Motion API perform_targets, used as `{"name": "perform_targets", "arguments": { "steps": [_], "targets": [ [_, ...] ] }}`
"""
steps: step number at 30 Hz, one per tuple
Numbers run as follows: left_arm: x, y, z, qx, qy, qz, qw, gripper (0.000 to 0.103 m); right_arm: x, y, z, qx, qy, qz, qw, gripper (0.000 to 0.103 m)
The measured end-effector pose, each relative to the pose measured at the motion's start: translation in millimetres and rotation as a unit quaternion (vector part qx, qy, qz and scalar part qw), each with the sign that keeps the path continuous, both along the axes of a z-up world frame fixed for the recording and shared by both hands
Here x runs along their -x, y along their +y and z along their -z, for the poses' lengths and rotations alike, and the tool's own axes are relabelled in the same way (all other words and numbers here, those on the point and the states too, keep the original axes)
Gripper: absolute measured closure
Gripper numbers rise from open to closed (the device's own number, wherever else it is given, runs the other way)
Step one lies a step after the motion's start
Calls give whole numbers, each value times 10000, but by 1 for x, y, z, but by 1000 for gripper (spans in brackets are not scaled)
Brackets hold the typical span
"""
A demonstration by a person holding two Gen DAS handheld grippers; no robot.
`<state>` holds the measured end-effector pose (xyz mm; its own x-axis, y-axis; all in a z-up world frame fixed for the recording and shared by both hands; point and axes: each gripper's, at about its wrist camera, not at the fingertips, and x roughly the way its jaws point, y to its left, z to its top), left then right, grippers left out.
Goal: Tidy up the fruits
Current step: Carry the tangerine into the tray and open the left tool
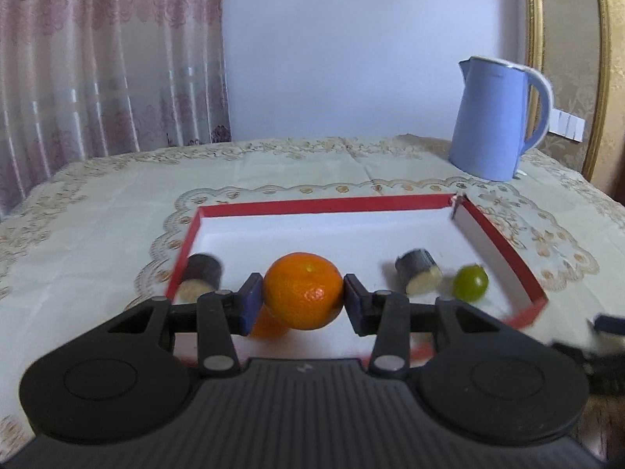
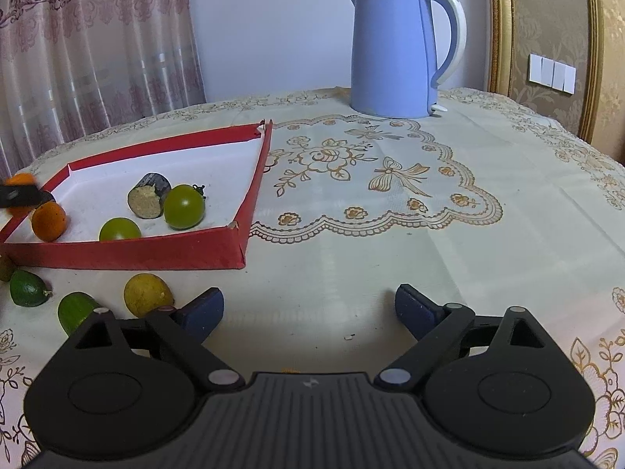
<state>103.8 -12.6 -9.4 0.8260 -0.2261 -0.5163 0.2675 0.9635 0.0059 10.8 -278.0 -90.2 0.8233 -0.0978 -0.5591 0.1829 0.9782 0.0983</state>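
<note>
My left gripper (image 1: 304,296) is shut on an orange mandarin (image 1: 304,291) and holds it over the near part of the red-rimmed white tray (image 1: 324,204). Another orange (image 1: 265,326) lies under it in the tray. Two dark cut cane pieces (image 1: 201,275) (image 1: 417,275) and a green fruit (image 1: 470,283) lie in the tray. In the right wrist view the tray (image 2: 129,252) holds an orange (image 2: 49,215), two green fruits (image 2: 183,206) (image 2: 119,228) and a cane piece (image 2: 149,195). My right gripper (image 2: 308,308) is open and empty over the tablecloth.
A blue kettle (image 2: 394,51) stands at the back of the table, also in the left wrist view (image 1: 494,121). Outside the tray's near wall lie two green fruits (image 2: 27,287) (image 2: 76,310) and a yellow one (image 2: 146,293). A curtain hangs at the left.
</note>
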Motion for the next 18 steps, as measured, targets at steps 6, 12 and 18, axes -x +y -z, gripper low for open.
{"name": "perform_targets", "arguments": {
  "steps": [6,12,18],
  "targets": [
    [-50,-26,13,-158,392,-64,9991,62,0,0,0,2,1,-1,10000,7],
    [-70,-37,26,-304,545,-140,9980,62,0,0,0,9,3,-3,10000,7],
    [-78,-40,33,-436,638,-226,9968,59,0,0,0,10,4,-5,10000,7]
  ]
}}
